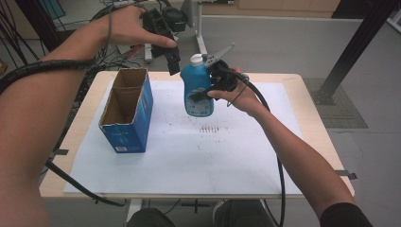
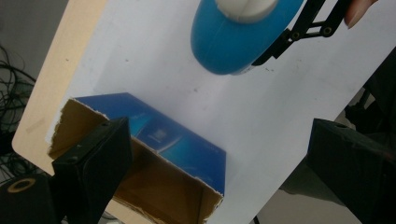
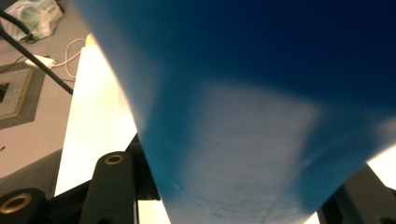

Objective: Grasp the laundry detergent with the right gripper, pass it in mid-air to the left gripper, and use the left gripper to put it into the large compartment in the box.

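Hanging above the white sheet (image 1: 198, 156) that covers the table (image 1: 312, 113), the blue bottle (image 1: 197, 87) with its white cap (image 1: 196, 59) is pinched between the jaws of the right gripper (image 1: 201, 94), clear of the surface and roughly upright in the high view. That view places it past the middle of the table, near the far edge, with the open-topped blue carton (image 1: 126, 111) standing apart toward the left side. The left gripper (image 1: 174, 59) is held higher, beyond the table's far edge, just beside the cap, and from there its jaws cannot be judged. The left gripper view settles it: the two black jaws stand spread wide with nothing between them, looking down into the carton's (image 2: 154, 158) brown inside and, farther off, onto the bottle (image 2: 233, 42) from above, a black jaw linkage pressed against its side. The right gripper view adds only the grip at close range, the bottle's (image 3: 261, 130) blue wall and pale label blurred between the jaws.
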`<state>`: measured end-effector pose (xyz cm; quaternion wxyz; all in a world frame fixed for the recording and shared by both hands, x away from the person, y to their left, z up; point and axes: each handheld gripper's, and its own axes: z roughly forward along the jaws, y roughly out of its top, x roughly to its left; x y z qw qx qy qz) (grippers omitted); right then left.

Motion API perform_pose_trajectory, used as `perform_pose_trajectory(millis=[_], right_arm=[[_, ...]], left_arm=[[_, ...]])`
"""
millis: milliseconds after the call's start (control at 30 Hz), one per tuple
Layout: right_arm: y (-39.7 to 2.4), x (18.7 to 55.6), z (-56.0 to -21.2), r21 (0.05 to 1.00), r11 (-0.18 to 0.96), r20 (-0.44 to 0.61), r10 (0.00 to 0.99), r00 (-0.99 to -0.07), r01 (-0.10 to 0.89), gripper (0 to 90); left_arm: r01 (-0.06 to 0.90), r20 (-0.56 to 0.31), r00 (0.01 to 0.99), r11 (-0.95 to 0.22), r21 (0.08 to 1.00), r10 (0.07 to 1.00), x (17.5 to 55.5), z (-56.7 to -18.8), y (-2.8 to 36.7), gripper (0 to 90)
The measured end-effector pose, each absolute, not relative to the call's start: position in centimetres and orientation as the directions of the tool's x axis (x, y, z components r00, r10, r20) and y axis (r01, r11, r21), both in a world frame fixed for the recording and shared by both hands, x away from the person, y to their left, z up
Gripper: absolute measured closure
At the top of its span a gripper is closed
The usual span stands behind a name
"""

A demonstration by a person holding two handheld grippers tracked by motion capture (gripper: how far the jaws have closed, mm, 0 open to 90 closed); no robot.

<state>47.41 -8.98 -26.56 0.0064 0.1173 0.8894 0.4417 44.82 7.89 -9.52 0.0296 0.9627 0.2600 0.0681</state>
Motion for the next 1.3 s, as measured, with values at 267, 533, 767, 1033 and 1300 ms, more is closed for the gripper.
perform_pose_trajectory(millis=[267,533,767,1033,1300], right_arm=[[-7.2,46.6,-27.4,0.804,0.571,0.092,0.157,-0.983,0.167,43.9],[-5.6,45.7,-27.9,0.812,0.57,0.078,0.101,-0.992,0.122,43.8],[-5.2,45.1,-27.9,0.821,0.563,0.064,0.073,-0.995,0.094,43.8],[-5.1,44.6,-27.8,0.823,0.564,0.052,0.048,-0.998,0.07,43.8],[-5.1,44.3,-27.6,0.829,0.557,0.039,0.021,-0.999,0.044,43.7]], left_arm=[[0.483,0.118,0.865,-0.873,0.069,0.488,44.4,-10.9,7.8,6.8],[0.468,0.11,0.874,-0.881,0.066,0.472,44.0,-11.2,7.6,7.3],[0.454,0.105,0.883,-0.89,0.054,0.457,43.7,-11.8,7.1,7.4],[0.436,0.09,0.895,-0.899,0.039,0.438,43.5,-12.4,6.4,7.3],[0.419,0.067,0.905,-0.907,0.034,0.421,43.5,-13.1,6.2,7.3]])
